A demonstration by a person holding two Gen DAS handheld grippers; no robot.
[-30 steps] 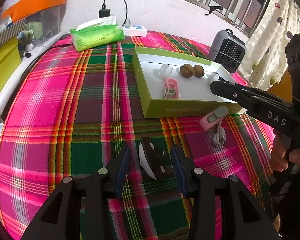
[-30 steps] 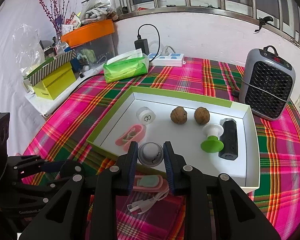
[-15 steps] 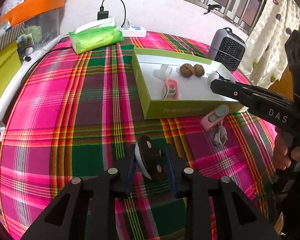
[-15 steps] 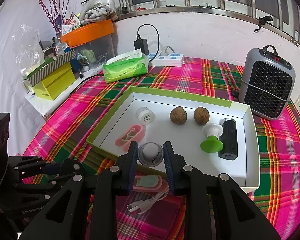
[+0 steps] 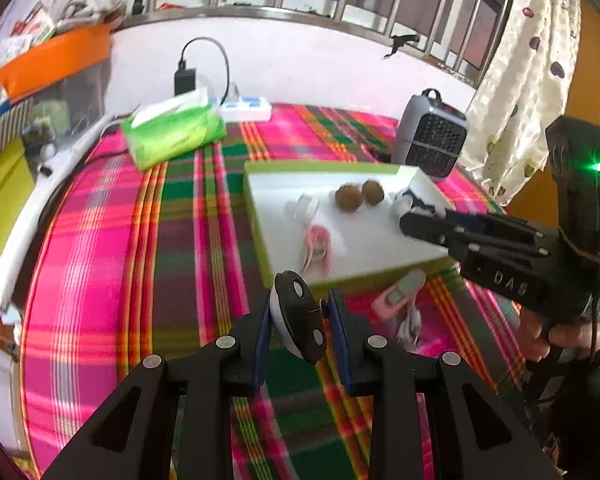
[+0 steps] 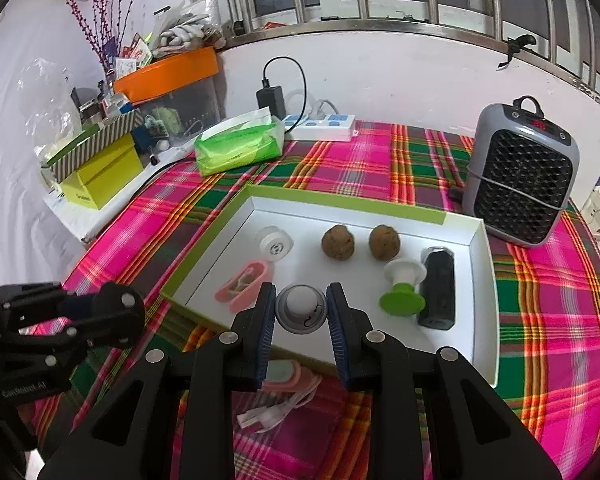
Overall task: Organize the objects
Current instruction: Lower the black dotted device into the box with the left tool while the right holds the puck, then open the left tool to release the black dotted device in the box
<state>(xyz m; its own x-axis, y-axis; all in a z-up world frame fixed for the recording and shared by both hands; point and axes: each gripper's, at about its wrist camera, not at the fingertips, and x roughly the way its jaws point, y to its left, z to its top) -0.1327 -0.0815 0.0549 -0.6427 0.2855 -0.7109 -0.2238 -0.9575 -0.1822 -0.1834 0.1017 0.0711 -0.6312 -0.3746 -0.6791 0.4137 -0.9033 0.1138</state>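
Note:
My left gripper (image 5: 299, 304) is shut on a round black-and-white disc (image 5: 300, 330) and holds it on edge above the plaid cloth, just short of the green-rimmed white tray (image 5: 256, 216). My right gripper (image 6: 301, 296) is shut on a grey-and-white domed knob (image 6: 301, 312) over the front edge of the tray (image 6: 485, 288). In the tray lie a white spool (image 6: 276, 243), two walnuts (image 6: 338, 243), a pink case (image 6: 242, 286), a green-and-white suction piece (image 6: 402, 294) and a black device (image 6: 438, 288). A pink item with a white cable (image 6: 284, 376) lies on the cloth in front.
A green tissue pack (image 6: 238, 148), a white power strip (image 6: 324, 126) and a grey heater (image 6: 524, 184) stand behind the tray. Yellow boxes (image 6: 104, 176) and an orange-lidded bin (image 6: 168, 68) crowd the left side. A hand (image 5: 556, 336) grips the right tool.
The left jaws closed on the black-and-white disc, which had been lying on the cloth, and raised it toward the tray. The right gripper and its knob stayed put.

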